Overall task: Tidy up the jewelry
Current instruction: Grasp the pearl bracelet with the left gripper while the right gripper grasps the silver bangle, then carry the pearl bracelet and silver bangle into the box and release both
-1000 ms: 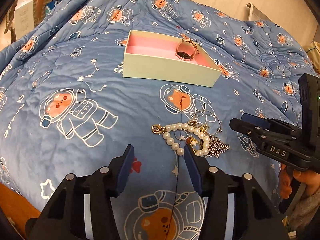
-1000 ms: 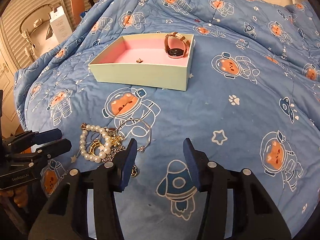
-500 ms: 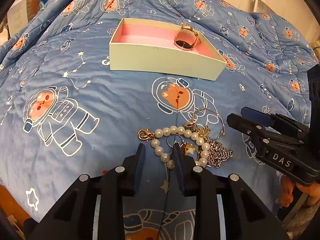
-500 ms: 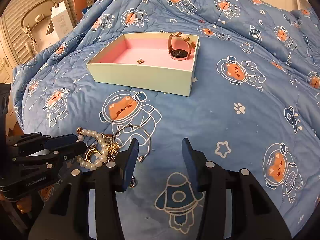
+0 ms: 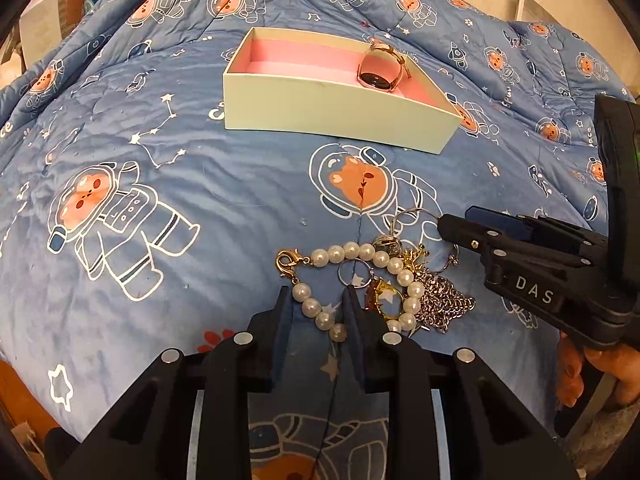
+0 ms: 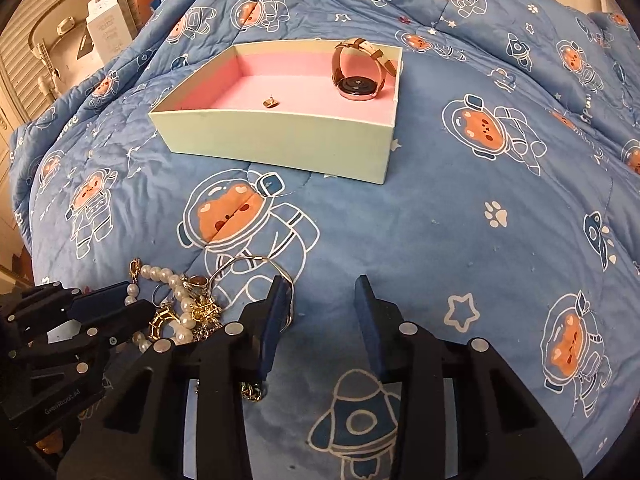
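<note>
Your left gripper (image 5: 316, 308) is narrow around the pearl bracelet (image 5: 352, 280), not yet pinching; it is limp, slippery, tangled. Your right gripper (image 6: 322, 312) stands wide.

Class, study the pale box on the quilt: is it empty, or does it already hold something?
Not empty. The box holds a watch standing on edge at its right end and a small gold piece on the pink lining.

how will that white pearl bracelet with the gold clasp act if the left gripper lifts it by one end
The white pearl bracelet with the gold clasp will probably droop limply, since its bead strand lies curved. It may drag the tangled gold charms and silver chain along. Round beads might slip between the left gripper fingers.
</note>
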Motion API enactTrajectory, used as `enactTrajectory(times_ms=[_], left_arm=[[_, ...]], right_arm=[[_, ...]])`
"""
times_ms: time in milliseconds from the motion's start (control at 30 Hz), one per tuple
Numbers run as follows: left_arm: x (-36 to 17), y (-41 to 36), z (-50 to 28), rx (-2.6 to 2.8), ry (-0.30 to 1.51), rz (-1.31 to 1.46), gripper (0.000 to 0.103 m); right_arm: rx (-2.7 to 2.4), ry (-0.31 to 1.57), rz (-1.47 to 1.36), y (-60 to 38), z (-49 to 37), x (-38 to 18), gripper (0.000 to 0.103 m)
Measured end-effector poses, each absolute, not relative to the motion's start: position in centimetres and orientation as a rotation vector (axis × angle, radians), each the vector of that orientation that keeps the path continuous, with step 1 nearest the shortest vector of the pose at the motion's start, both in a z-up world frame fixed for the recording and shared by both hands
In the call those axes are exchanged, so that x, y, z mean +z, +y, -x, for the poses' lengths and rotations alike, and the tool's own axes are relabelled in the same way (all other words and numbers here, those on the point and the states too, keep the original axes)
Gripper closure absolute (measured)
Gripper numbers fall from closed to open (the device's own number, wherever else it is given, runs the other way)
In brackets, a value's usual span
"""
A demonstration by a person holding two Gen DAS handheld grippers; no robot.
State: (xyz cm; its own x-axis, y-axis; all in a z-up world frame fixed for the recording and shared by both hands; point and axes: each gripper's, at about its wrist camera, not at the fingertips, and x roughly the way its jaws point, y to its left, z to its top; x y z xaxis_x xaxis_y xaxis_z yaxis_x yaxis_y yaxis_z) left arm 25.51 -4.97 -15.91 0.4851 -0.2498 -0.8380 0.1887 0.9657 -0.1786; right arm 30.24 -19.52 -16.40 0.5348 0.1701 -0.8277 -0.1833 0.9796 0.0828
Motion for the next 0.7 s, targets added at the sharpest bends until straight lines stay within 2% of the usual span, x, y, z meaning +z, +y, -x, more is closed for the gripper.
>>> enactTrajectory(times_ms=[100,167,333,467,700], left_arm=[[-15.9,-5.1,-25.7,-0.27,1.026,0.053,0.081],[-15.9,-5.2,-25.8,-0.271,1.023,0.046,0.087],[-15.8,-5.2,-25.9,-0.277,1.02,0.056,0.091],[-15.3,-4.9,-25.8,-0.29,1.009,0.087,0.094],[-13.7,-5.2,-25.0,-0.327,0.962,0.098,0.094]], right_arm=[[0.205,0.998,0.034,-19.0,-30.5,-17.0,0.072],[0.208,0.994,0.031,-19.0,-30.6,-17.1,0.078],[0.226,0.977,0.041,-19.1,-30.5,-17.1,0.093],[0.24,0.964,0.011,-19.6,-30.1,-17.0,0.098],[0.267,0.935,-0.049,-20.5,-29.1,-16.5,0.099]])
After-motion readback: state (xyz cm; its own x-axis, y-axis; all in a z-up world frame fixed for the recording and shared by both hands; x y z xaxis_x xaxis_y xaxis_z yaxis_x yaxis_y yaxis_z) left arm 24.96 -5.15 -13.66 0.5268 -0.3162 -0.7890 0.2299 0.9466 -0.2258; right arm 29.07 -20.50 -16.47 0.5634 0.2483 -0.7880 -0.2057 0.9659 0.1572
